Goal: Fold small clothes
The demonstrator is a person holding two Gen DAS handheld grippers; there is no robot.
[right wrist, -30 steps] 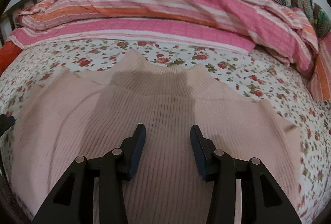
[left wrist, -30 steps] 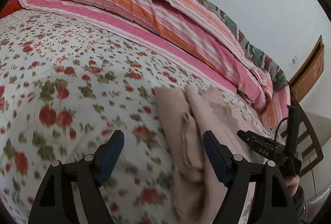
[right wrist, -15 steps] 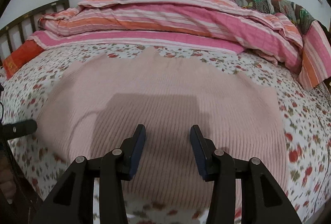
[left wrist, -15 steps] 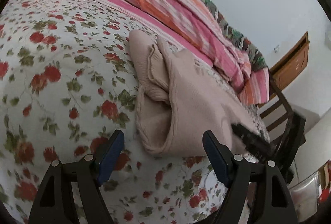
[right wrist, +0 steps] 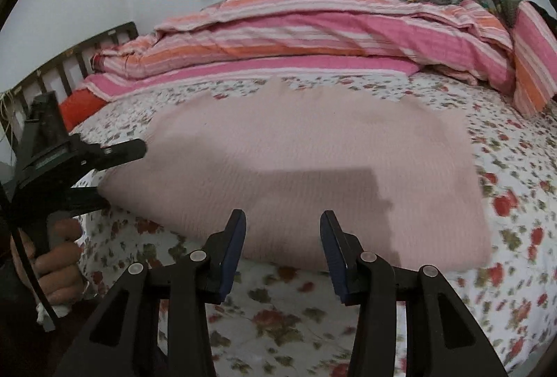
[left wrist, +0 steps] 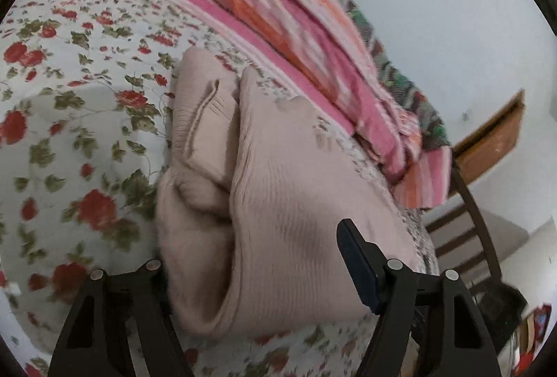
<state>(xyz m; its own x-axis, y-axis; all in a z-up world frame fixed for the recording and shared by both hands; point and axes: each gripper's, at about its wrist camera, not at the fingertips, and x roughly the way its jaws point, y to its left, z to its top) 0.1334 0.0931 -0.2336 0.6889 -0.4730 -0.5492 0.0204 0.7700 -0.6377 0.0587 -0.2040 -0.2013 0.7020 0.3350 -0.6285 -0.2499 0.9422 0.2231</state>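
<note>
A pale pink ribbed sweater (left wrist: 296, 189) (right wrist: 313, 161) lies folded flat on the floral bed sheet (left wrist: 69, 119) (right wrist: 504, 202). My left gripper (left wrist: 257, 248) is at its layered side edge. The jaws are closing with the folded edge between them; the left finger is hidden behind the cloth and the right finger (left wrist: 358, 269) shows above it. In the right wrist view the left gripper (right wrist: 115, 171) straddles the sweater's left edge, one finger over it and one under, with a hand (right wrist: 52, 258) on its handle. My right gripper (right wrist: 282, 223) is open over the near edge, holding nothing.
A pink and orange striped quilt (right wrist: 313, 35) (left wrist: 278, 0) is heaped along the far side of the bed. A dark slatted bed frame (right wrist: 69, 63) and an orange cushion (right wrist: 80, 105) are at the left. A wooden board (left wrist: 487, 140) and dark rails (left wrist: 470, 220) stand beyond the bed.
The left gripper has come down to the sweater's side edge, which now lies between its narrowing jaws. The right gripper has drawn back to the near edge, and the left gripper has entered its view.
</note>
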